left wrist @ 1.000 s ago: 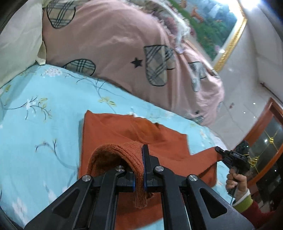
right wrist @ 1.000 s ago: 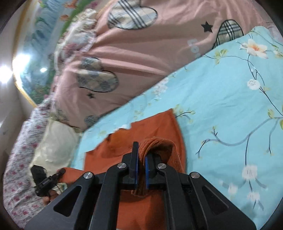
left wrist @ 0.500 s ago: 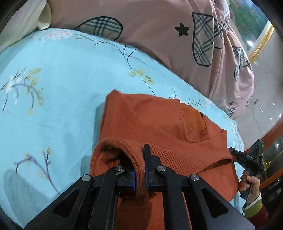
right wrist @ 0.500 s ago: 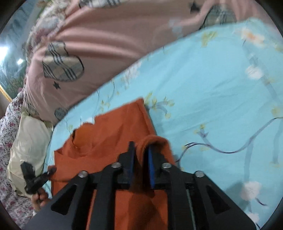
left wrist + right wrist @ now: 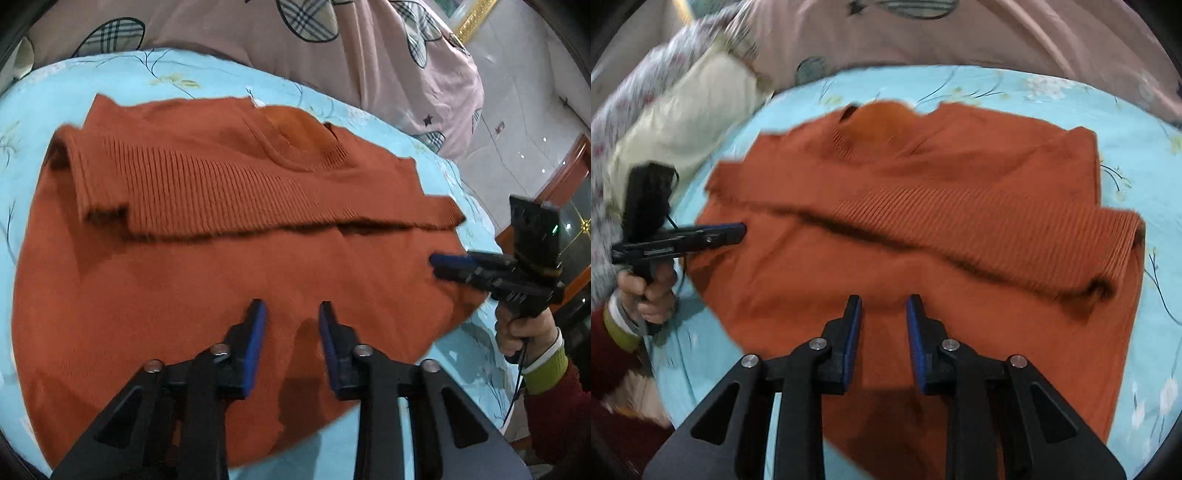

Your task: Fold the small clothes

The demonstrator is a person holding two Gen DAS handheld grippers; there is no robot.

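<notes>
An orange knit sweater point(image 5: 221, 280) lies flat on the bed, folded in half. Its ribbed hem point(image 5: 221, 192) rests across the chest just below the neckline point(image 5: 295, 136). My left gripper point(image 5: 291, 308) hovers over the near folded part; its jaws are opening with nothing between them. My right gripper point(image 5: 883, 302) stands open over the same sweater point(image 5: 997, 325), also with nothing between its fingers. The ribbed hem point(image 5: 997, 229) lies beyond it. Each view shows the other gripper at the sweater's side edge: the right one point(image 5: 441, 264), the left one point(image 5: 740, 230).
A light blue floral sheet point(image 5: 147, 74) covers the bed. A pink duvet with plaid hearts point(image 5: 351, 55) is bunched behind the sweater, and a cream pillow point(image 5: 683, 110) lies at the far corner. A person's hand point(image 5: 524, 332) holds the right gripper by the bed edge.
Both grippers carried the ribbed hem up over the sweater, then let it go. Their jaws came apart and both drew back; the hem now lies across the chest.
</notes>
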